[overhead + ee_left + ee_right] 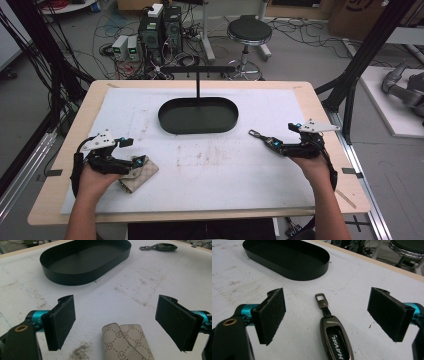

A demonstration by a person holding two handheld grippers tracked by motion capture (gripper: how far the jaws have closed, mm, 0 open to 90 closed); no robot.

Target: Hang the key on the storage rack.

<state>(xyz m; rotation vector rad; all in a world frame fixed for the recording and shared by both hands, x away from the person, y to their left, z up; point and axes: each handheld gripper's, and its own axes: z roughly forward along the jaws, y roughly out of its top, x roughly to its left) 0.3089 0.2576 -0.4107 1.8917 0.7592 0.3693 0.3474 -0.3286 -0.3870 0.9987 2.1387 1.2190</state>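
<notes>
Seen from above, you hold both grippers low over the white mat of the wooden table, a black oval tray lying empty at twelve o'clock between them. Your left gripper sits at about eight o'clock, its jaws spread wide around a beige monogrammed wallet — in the left gripper view the wallet lies flat on the mat between the two black pads, apart from both. Your right gripper sits at about three o'clock, jaws likewise wide apart, with a dark metal key fob marked HAVAL on the mat just ahead of it. In the right gripper view the key fob lies between the pads untouched, its strap loop pointing toward the tray. Neither gripper holds anything — both things rest on the mat, outside the tray. Beyond the table's far edge stand a round stool at one o'clock and boxes of electronics at eleven.
</notes>
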